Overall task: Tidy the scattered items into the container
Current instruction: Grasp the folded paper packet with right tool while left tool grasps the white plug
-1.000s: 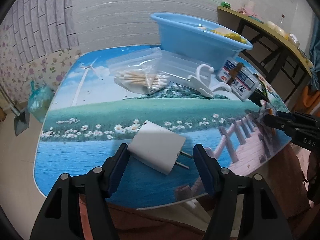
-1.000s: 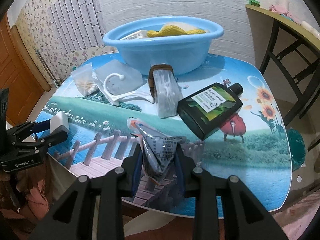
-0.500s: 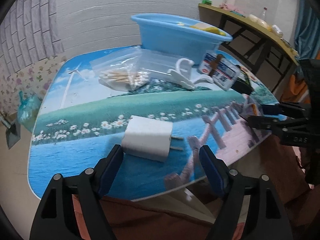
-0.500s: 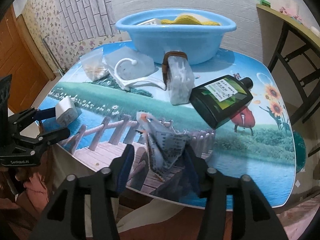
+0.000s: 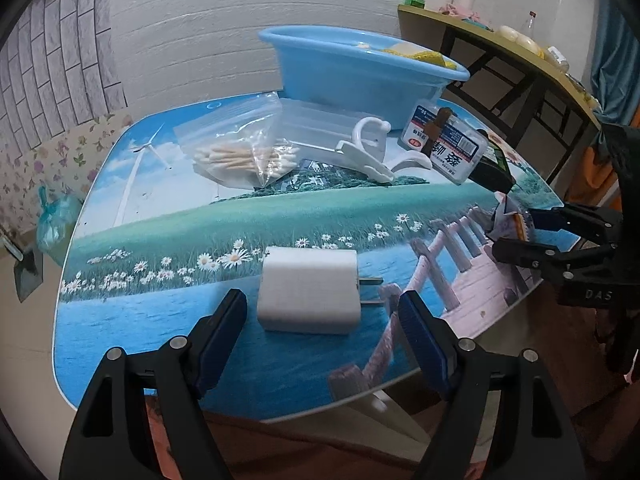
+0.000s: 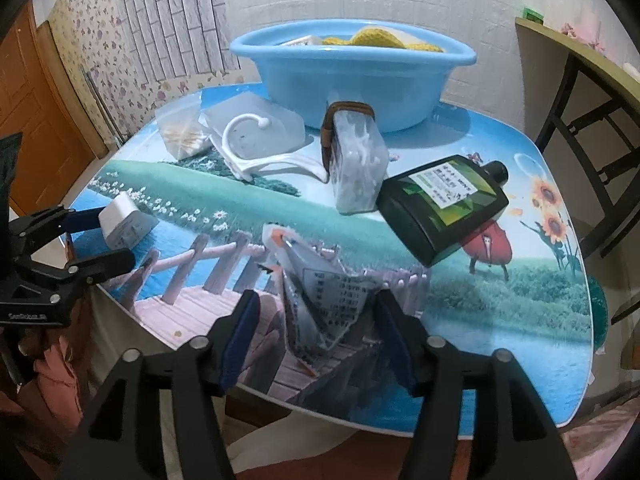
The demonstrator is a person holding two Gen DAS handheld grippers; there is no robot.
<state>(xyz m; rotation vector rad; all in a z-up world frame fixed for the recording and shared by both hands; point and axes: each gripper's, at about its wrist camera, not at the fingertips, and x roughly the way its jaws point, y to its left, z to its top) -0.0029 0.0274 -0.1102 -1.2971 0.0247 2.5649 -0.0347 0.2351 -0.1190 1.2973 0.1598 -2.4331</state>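
White horizontally ribbed wall (image 5: 224,20) behind; grey brick-pattern panel (image 6: 188,28) plus floral wallpaper (image 6: 80,40) to the left. Orange-brown wooden door (image 6: 36,120) at far left of right view. Wooden side table (image 5: 516,60) on black legs along the right wall, small clutter on top. Teal curtain (image 5: 612,56) beyond. Beige floor (image 5: 28,340). Dim, bluish indoor light.

left tongs (image 5: 322,316): tilted downward, jaws opening | right tongs (image 6: 316,328): tilted downward, jaws opening
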